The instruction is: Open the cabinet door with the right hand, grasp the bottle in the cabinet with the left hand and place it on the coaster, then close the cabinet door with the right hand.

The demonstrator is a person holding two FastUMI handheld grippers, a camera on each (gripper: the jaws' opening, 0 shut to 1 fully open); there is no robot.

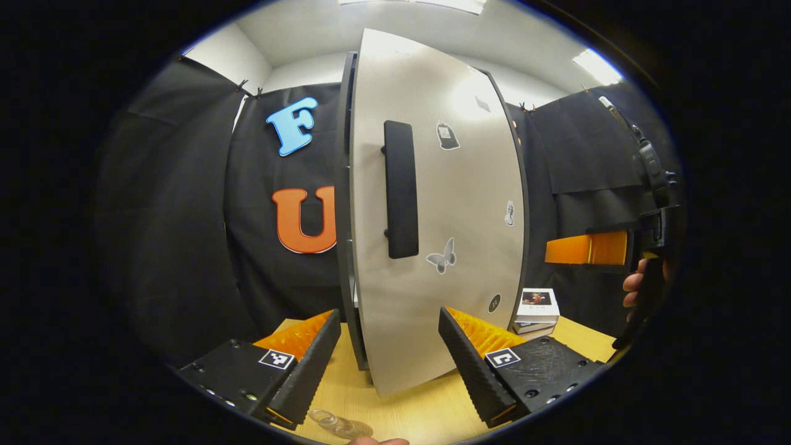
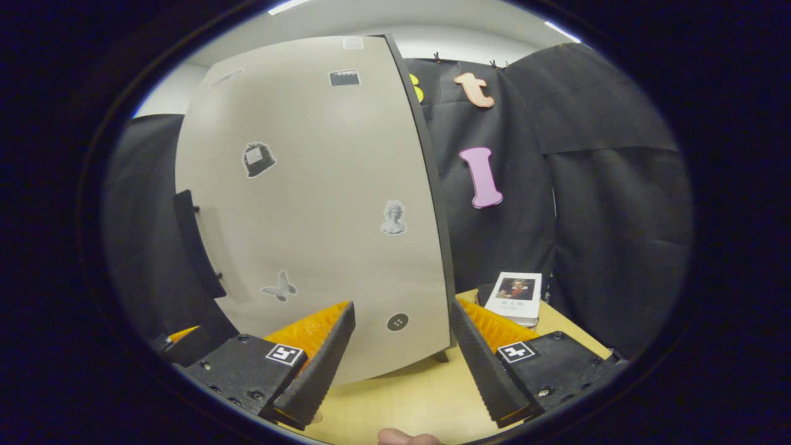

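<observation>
Both tongs gape wide and hold nothing; ahead of the left gripper [image 1: 389, 355] stands the shut cabinet door [image 1: 457, 204], its handle [image 1: 400, 188] just left of centre; the right gripper [image 2: 401, 361] faces the door's hinge-side edge, a book [image 2: 514, 296] beyond its right finger.

Your left gripper [image 1: 389, 364] and right gripper [image 2: 401, 364] have ribbed fingers, black screwed bodies with 2 square markers each.

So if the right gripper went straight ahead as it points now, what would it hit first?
Most likely the cabinet door: the right gripper faces the door's lower right part, near the hinge-side edge, well right of the handle. Depth is hard to judge.
</observation>
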